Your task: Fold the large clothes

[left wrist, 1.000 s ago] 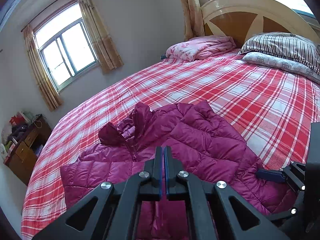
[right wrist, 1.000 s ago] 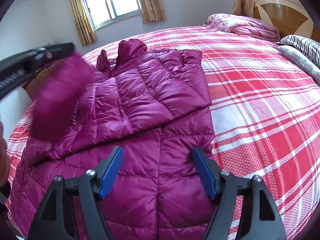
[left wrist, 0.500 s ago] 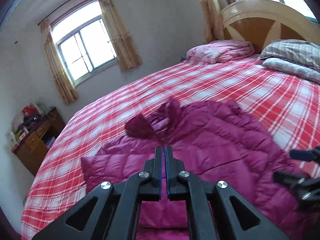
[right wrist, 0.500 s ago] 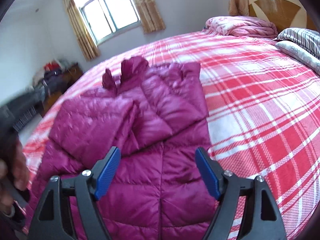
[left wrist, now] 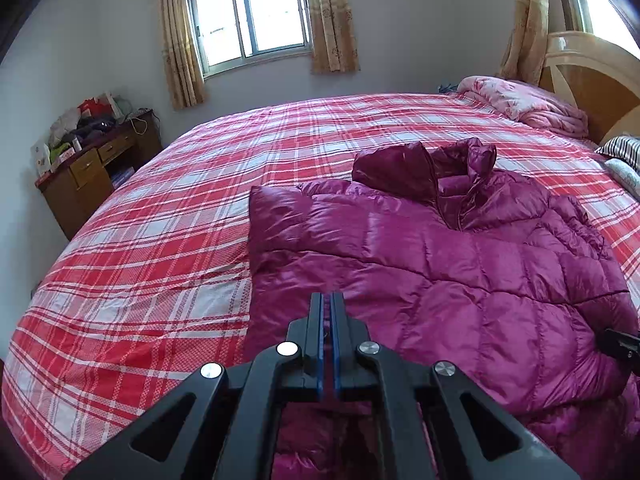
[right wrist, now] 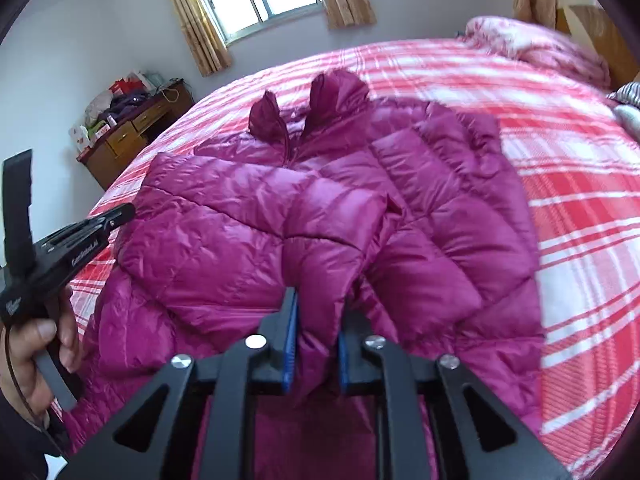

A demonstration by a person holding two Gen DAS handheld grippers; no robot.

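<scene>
Item: magenta quilted puffer jacket (right wrist: 320, 216), lying on the bed with the red-and-white plaid cover (left wrist: 160, 240), hood toward the window, both sleeves folded in across the chest.

Right wrist view only: the right claw (right wrist: 316, 336), jaws closing, blue pads pinching a raised ridge of jacket fabric; a hand (right wrist: 32, 352) gripping the left tool's handle at the left edge.

Left wrist view only: the left claw (left wrist: 328, 320), pads pressed together with nothing between them, above the jacket's lower edge.

Containers: wooden drawer cabinet (left wrist: 92, 176) beside the bed, its top piled with bags and clutter; drawers shut, contents unseen.
</scene>
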